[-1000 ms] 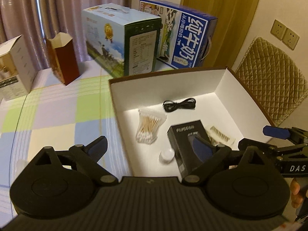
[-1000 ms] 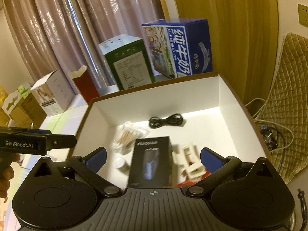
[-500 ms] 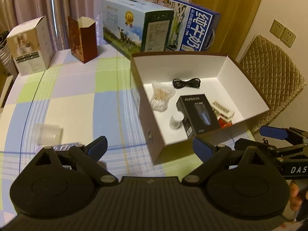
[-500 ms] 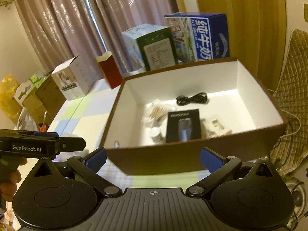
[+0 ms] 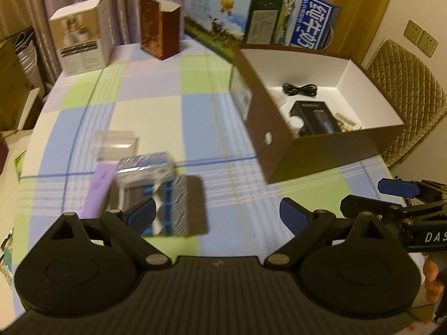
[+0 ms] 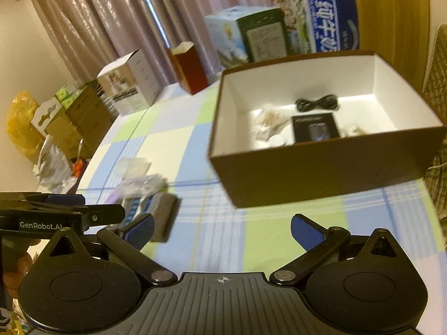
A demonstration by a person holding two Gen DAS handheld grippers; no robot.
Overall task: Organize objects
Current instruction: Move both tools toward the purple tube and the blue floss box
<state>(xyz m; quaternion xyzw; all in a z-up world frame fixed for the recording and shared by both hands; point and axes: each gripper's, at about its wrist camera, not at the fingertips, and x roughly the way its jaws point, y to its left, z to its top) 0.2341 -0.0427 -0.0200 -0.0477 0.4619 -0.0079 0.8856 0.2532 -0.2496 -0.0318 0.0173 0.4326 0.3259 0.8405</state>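
Both views swung left off the box (image 5: 279, 128) since 1 s ago. L gripper (image 5: 218, 212) spread, empty, over the blister pack (image 5: 145, 173) on the surface; R gripper (image 6: 223, 230) spread, empty. Next: drop, clamp pack, carry to box.

Home: curtains (image 6: 111, 14), checked tablecloth (image 5: 156, 111), milk cartons (image 5: 310, 25)

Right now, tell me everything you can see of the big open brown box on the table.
The open brown box looks like cardboard, brown outside and white inside, with no lid on it. It sits flat on the checked tablecloth, right of the loose packets. One side wall has a small round hole. Inside lie a coiled black cable, a small black carton, a bag of cotton swabs and a small white round item. No hand-held gripper touches it.
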